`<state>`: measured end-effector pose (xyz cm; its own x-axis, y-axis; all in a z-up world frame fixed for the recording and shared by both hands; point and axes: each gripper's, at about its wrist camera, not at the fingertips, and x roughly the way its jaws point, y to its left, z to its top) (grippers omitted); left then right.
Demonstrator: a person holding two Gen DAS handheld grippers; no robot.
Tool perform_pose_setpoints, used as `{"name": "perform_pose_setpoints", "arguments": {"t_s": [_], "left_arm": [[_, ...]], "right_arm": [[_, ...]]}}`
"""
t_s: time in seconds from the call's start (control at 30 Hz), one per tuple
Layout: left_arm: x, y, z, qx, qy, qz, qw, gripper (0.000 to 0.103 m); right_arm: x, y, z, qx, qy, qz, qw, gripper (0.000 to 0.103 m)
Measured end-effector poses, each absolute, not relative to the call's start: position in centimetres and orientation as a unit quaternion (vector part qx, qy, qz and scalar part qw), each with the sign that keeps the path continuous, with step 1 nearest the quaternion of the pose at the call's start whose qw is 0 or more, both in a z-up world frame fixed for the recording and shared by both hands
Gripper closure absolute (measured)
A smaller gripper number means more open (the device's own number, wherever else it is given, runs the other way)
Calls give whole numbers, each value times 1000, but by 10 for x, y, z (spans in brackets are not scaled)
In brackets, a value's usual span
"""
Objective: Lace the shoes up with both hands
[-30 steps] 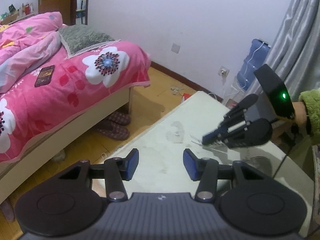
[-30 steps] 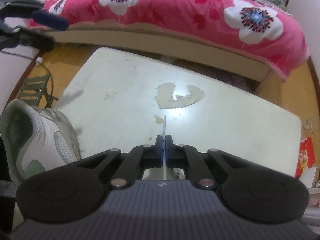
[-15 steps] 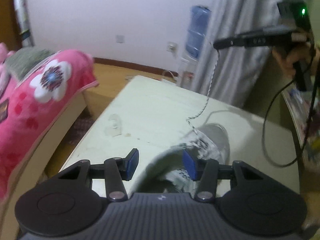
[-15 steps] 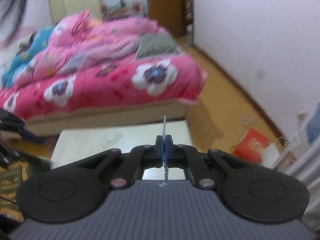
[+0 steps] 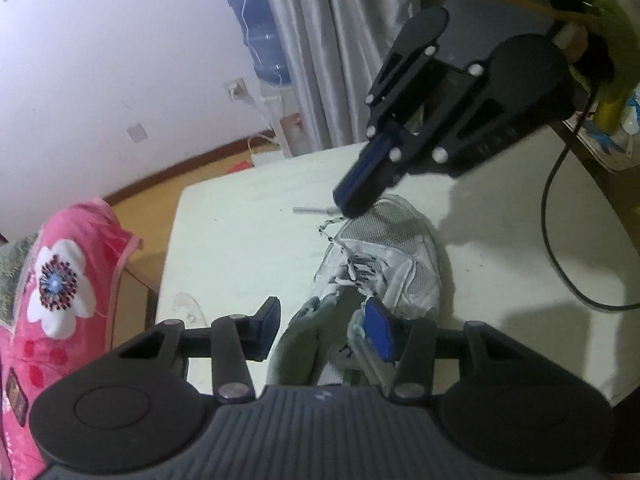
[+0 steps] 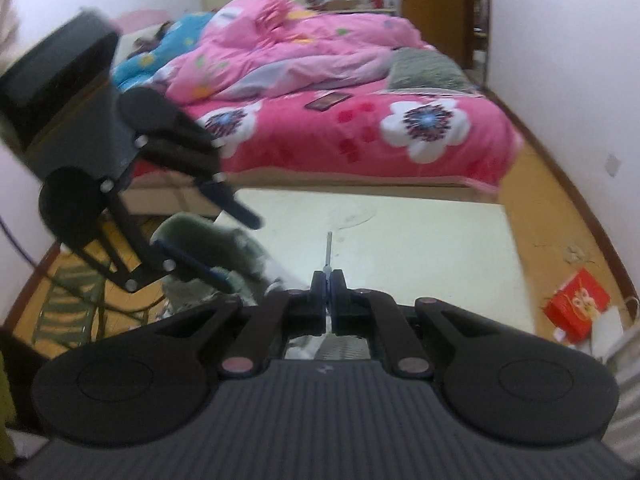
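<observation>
A white and grey sneaker (image 5: pixel 384 256) lies on the pale table (image 5: pixel 240 248), toe pointing away from me. My left gripper (image 5: pixel 324 326) stands open, its blue pads on either side of the shoe's grey-green heel collar. My right gripper (image 5: pixel 358 194) hovers just above the toe, shut on the speckled white lace (image 5: pixel 329 229). The lace's stiff tip (image 5: pixel 310 211) pokes out past the fingers. In the right wrist view the right gripper (image 6: pixel 329 280) pinches that tip (image 6: pixel 329 248), and the left gripper (image 6: pixel 224 240) hangs over the shoe's heel (image 6: pixel 200 232).
A bed with a pink flowered cover (image 6: pixel 400 128) runs along the table's far side, with a phone (image 6: pixel 328 100) on it. A black cable (image 5: pixel 560 240) loops over the table at the right. A blue water bottle (image 5: pixel 260 36) and grey curtain stand behind. A red box (image 6: pixel 576 304) lies on the floor.
My left gripper has dropped over the shoe's heel, still open. The right gripper came down from high above to just over the toe, still holding the lace, which now hangs slack.
</observation>
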<state>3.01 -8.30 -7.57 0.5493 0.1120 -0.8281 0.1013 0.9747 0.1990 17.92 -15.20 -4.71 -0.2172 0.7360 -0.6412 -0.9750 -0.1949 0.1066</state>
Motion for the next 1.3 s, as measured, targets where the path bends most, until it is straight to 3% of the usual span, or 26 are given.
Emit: {"name": "perform_pose_setpoints", "arguments": {"t_s": [0.2, 0.5, 0.9, 1.3], "left_arm": [[33, -68, -66, 70, 487, 0, 870, 60], [42, -68, -77, 86, 492, -8, 866, 79], [40, -29, -71, -61, 476, 29, 877, 81], [39, -25, -73, -72, 472, 33, 878, 81]], "right_arm": [[175, -150, -47, -249, 247, 753, 557, 102], [177, -152, -48, -243, 251, 757, 552, 102], [161, -151, -52, -301, 223, 767, 521, 102], [146, -142, -56, -385, 180, 762, 488, 102]]}}
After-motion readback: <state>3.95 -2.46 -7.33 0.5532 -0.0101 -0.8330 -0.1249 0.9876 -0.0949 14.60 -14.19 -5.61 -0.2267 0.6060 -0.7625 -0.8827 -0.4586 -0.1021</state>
